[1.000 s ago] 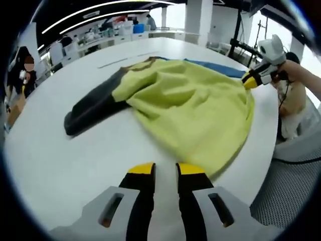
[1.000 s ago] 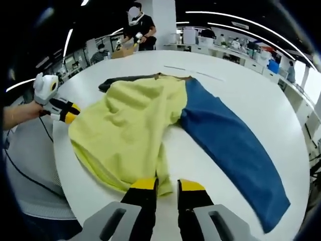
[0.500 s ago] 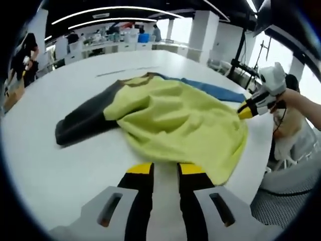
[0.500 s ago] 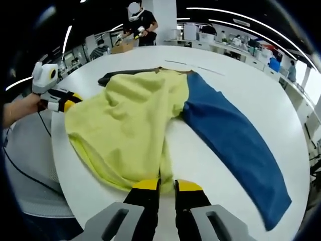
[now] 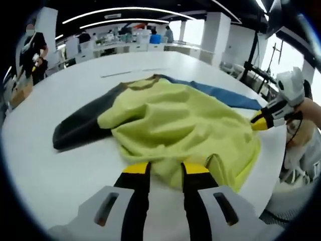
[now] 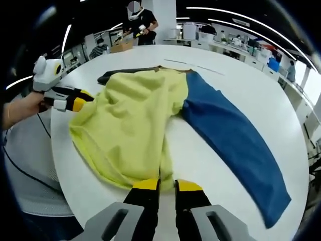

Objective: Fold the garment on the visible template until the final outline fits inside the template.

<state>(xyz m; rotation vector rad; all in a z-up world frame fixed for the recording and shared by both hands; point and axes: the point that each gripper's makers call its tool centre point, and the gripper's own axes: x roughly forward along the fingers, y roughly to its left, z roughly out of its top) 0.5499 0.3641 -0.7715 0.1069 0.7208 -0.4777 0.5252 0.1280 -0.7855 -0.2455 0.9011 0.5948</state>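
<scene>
A garment with a yellow-green body (image 5: 175,120), a dark grey sleeve (image 5: 80,130) and a blue sleeve (image 5: 220,93) lies spread on the round white table (image 5: 55,175). My left gripper (image 5: 165,169) stands open at the near hem, with bunched yellow cloth between its jaws. In the right gripper view it sits at the left side of the body (image 6: 135,120), held by a hand. My right gripper (image 6: 167,185) is narrowed on a strip of hem at the opposite corner. The left gripper view has it at the garment's right edge (image 5: 261,120). The blue sleeve (image 6: 230,135) stretches away to the right.
Thin line marks (image 6: 200,69) cross the table beyond the collar. The table edge (image 6: 75,191) curves close under both grippers, with a cable (image 6: 30,170) hanging beside it. A person in black (image 6: 140,25) stands past the far side, with workbenches (image 5: 130,45) behind.
My left gripper has moved in onto the hem and its jaws have spread wider; the yellow cloth near it has bunched up. My right gripper's jaws have narrowed on the hem.
</scene>
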